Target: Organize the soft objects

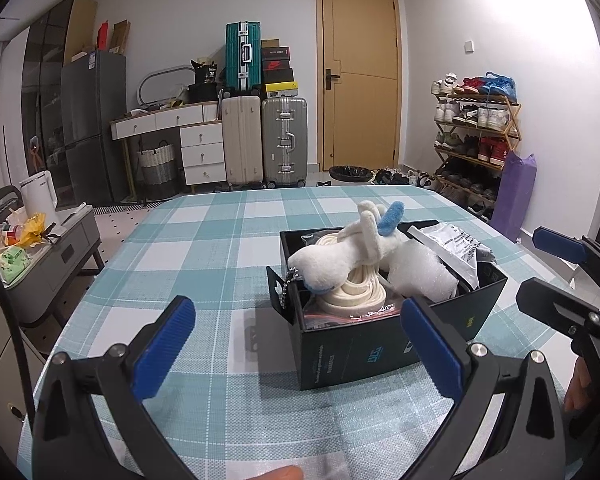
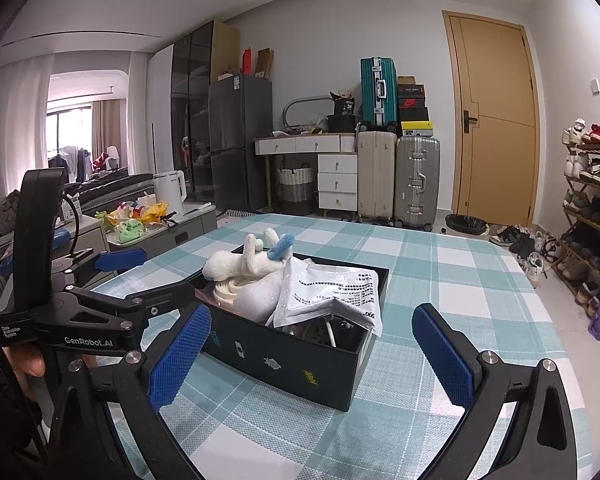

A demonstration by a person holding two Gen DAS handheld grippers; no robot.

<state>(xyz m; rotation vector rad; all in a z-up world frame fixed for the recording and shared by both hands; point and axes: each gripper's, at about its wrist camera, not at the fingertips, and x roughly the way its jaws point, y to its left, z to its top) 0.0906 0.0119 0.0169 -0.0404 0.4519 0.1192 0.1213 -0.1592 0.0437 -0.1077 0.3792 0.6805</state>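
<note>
Both claws stand wide and hold nothing: the left claw (image 1: pixel 298 352) hovers just before the black box (image 1: pixel 384 344) on the checked surface (image 1: pixel 204 240), the right claw (image 2: pixel 312 356) beside it. Inside the box lie a white plush toy (image 1: pixel 340 256) atop a coiled cream cord (image 1: pixel 356 292), white foam (image 1: pixel 420 272) and what seems a printed plastic bag (image 2: pixel 332 284).

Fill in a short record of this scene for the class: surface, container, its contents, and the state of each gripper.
surface: table with teal checked cloth
container: black box, open, on the cloth
contents: white plush toy on top, coiled cream cord, white foam piece, printed plastic bag
left gripper: open, empty, near the box
right gripper: open, empty, near the box
</note>
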